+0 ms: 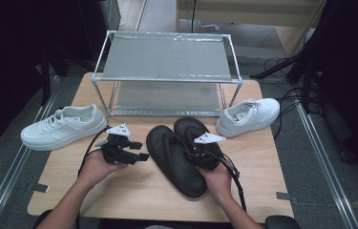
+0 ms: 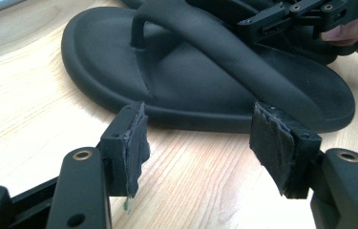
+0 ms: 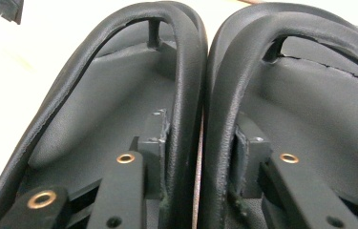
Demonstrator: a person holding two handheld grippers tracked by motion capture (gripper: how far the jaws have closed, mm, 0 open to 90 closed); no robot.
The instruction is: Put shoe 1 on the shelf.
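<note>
Two black sandals (image 1: pixel 181 155), seemingly pinched together at their straps by the right claw (image 3: pixel 200 143), and two white sneakers (image 1: pixel 63 125) were counted on the worktop (image 1: pixel 133 191), the left claw (image 2: pixel 205 143) being spread.

Blk flip-flops (image 1: pixel 179 155), white sneakers (image 1: pixel 62 126)

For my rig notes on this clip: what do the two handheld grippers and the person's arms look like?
Both the left gripper and the right gripper are black, each topped by a pale grey three-cornered plate and trailing a black cable. The left gripper view shows angular jaw links with brass-coloured rivets and worn, frayed dark pads. The forearms are bare; no sleeves or gloves show.
</note>
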